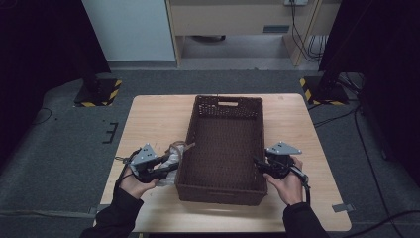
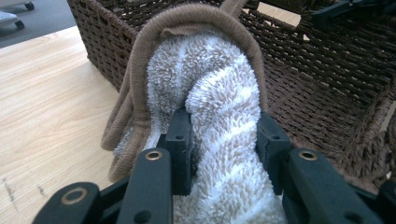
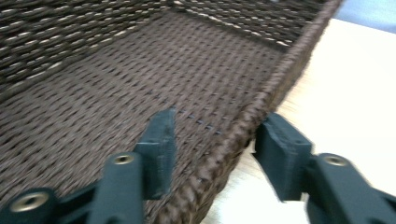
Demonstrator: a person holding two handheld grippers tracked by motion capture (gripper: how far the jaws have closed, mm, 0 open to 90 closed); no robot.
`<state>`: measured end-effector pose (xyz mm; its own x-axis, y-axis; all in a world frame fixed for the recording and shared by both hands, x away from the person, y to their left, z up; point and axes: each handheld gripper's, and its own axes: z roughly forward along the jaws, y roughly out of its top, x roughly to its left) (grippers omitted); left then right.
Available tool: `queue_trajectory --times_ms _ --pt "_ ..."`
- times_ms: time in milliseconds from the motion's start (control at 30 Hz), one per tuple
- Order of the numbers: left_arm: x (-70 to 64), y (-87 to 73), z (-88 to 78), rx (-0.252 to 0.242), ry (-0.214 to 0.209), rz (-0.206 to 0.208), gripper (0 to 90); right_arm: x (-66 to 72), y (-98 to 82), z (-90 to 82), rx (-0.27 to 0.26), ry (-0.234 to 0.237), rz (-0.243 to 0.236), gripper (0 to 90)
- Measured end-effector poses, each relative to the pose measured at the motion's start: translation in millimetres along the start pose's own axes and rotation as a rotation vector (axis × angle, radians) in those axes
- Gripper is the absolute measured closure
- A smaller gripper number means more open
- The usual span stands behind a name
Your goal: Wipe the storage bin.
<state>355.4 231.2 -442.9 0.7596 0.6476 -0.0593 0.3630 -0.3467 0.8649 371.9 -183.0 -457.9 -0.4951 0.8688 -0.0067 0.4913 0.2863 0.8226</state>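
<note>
A fluffy white and beige towel (image 2: pixel 219 88) with a brown hem is bunched up against the left outer wall of a dark brown wicker basket (image 1: pixel 225 99). My left gripper (image 2: pixel 224 126) is shut on a thick fold of it, both pads pressed into the pile. In the high view the towel (image 1: pixel 174 152) sits just left of the basket, with the left gripper (image 1: pixel 170 167) on it. My right gripper (image 3: pixel 215 135) straddles the basket's right rim (image 3: pixel 275 79), one jaw inside and one outside, with gaps on both sides. The right gripper (image 1: pixel 258 163) is at the near right wall.
The basket stands in the middle of a light wooden table (image 1: pixel 153 119) and has nothing inside. Bare tabletop lies to the left, right and front of it. Dark stands with striped bases (image 1: pixel 99 91) sit on the floor beyond the table.
</note>
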Motion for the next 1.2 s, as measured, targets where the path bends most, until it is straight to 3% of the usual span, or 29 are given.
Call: queue_trajectory --times_ms 100,167,333,467,533,633,800,867,1000,1200 --pt "5.7 4.4 4.1 0.005 0.02 0.015 63.5 0.5 1.5 4.0 -0.013 -0.03 0.039 56.2" --pt "10.6 2.8 6.7 -0.007 0.021 0.003 63.5 0.3 1.5 6.4 -0.028 -0.029 0.068 55.7" --pt "9.9 -8.2 7.3 -0.026 0.028 -0.016 63.5 -0.8 1.0 5.9 -0.033 -0.019 0.058 53.5" --pt "5.4 -22.5 14.4 0.034 0.025 -0.019 63.3 -2.7 2.2 3.4 -0.023 -0.005 0.024 49.7" --pt "2.2 -31.3 20.9 0.091 0.019 -0.009 63.3 -3.6 2.6 1.3 -0.025 0.0 -0.001 47.4" --pt "-1.1 -37.1 23.4 0.13 0.017 -0.008 63.2 -6.3 3.2 -2.7 -0.031 0.024 0.0 44.8" --pt "-0.9 -32.4 8.0 0.084 0.021 -0.044 62.5 -9.3 1.5 -8.2 -0.025 0.057 0.0 46.5" --pt "-2.2 -30.2 -2.3 0.057 0.011 -0.051 62.4 -6.4 0.3 -6.0 -0.001 0.061 -0.006 52.2" --pt "-9.7 -22.8 -21.7 -0.005 -0.011 -0.047 62.4 0.7 0.9 -3.5 0.017 0.024 -0.021 53.9" --pt "-19.5 -20.5 -16.9 0.008 0.006 -0.011 62.4 -0.2 -0.6 -2.7 0.008 0.039 -0.001 52.2"
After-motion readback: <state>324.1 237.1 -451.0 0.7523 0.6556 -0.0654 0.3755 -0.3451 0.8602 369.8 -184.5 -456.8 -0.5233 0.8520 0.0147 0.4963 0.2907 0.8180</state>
